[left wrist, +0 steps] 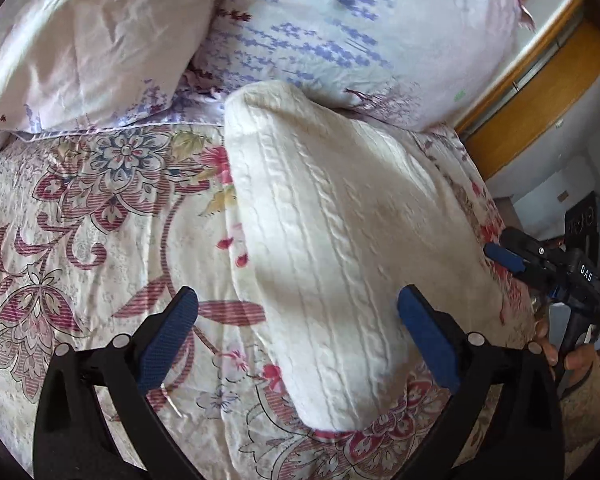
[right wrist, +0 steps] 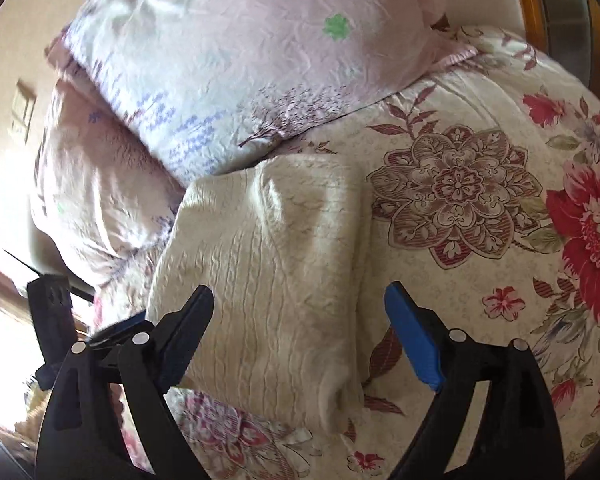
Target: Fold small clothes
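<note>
Cream cable-knit garment point(left wrist: 320, 240) lies folded on the floral bedspread point(left wrist: 80, 220) below the pillows point(left wrist: 320, 32). Only the left wrist view shows a hand point(left wrist: 560, 354) holding the right gripper point(right wrist: 300, 312). Both it and the left gripper point(left wrist: 298, 312) gape empty above the knit, seemingly not touching.

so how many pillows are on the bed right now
2. A floral pillow lies just past the sweater; a plain pink pillow overlaps its left side. Others may be out of view.

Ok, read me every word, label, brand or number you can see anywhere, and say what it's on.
"DAS": white letters on the black body of the right gripper, seen from the left wrist.
Black device with round dials in the background: markings too blurred to read.
Nothing written on the cream cable-knit garment.
</note>
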